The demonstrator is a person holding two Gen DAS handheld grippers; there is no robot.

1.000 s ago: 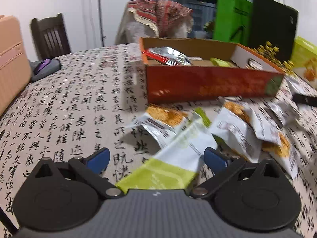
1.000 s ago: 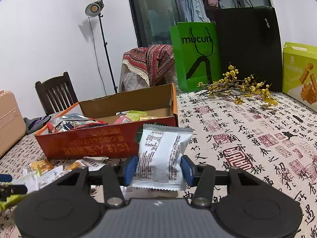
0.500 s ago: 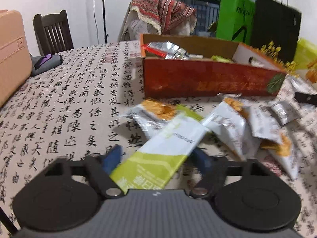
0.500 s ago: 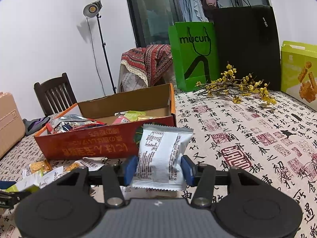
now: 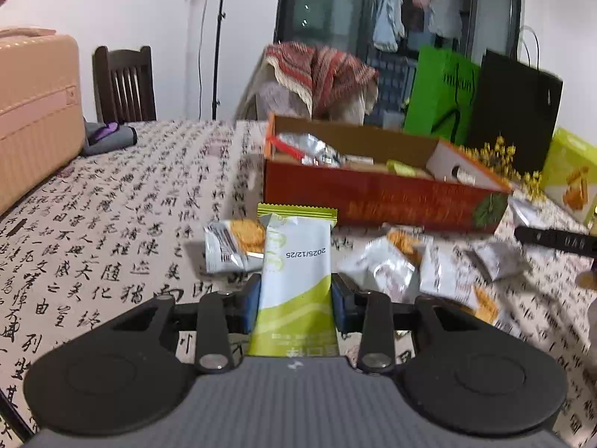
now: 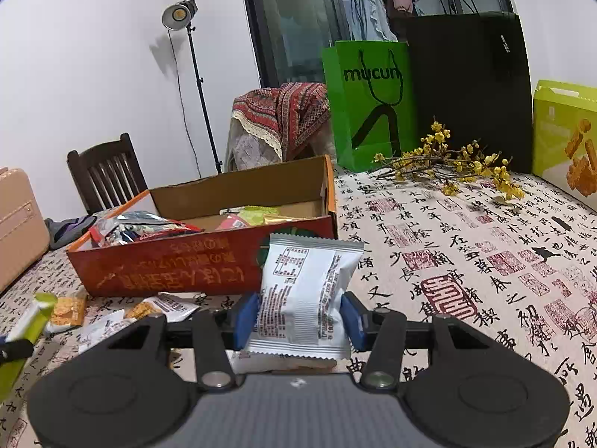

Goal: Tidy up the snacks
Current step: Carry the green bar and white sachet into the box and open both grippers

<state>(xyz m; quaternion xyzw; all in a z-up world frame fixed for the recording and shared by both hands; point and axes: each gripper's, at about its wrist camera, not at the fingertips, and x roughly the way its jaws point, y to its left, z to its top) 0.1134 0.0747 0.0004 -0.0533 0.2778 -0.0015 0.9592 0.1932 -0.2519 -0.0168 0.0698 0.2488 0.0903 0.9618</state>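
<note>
Left hand-held gripper (image 5: 294,300): jaws closing, blue pads against both edges of one green-and-white snack packet (image 5: 296,272), which stands upright between them, lifted off the counter (image 5: 112,224). Date print on it reads upside down.

Right hand-held gripper (image 6: 299,315): clenched on one white snack pouch (image 6: 308,291), upright, printed back facing the camera, pads pressing both sides.

One open red cardboard box (image 5: 373,194) sits mid-counter, beyond both grippers. Inside: a silver-and-red bag at one end and a few green, pink and yellow packets; exact count unclear.

Loose on the counter in front of the box: about five small cracker packets (image 5: 233,244), blurred, some overlapping.

Beyond the box: one green paper bag (image 6: 369,104), one black paper bag (image 6: 470,89), one sprig of yellow flowers (image 6: 459,160), one yellow-green snack carton (image 6: 567,142).
</note>
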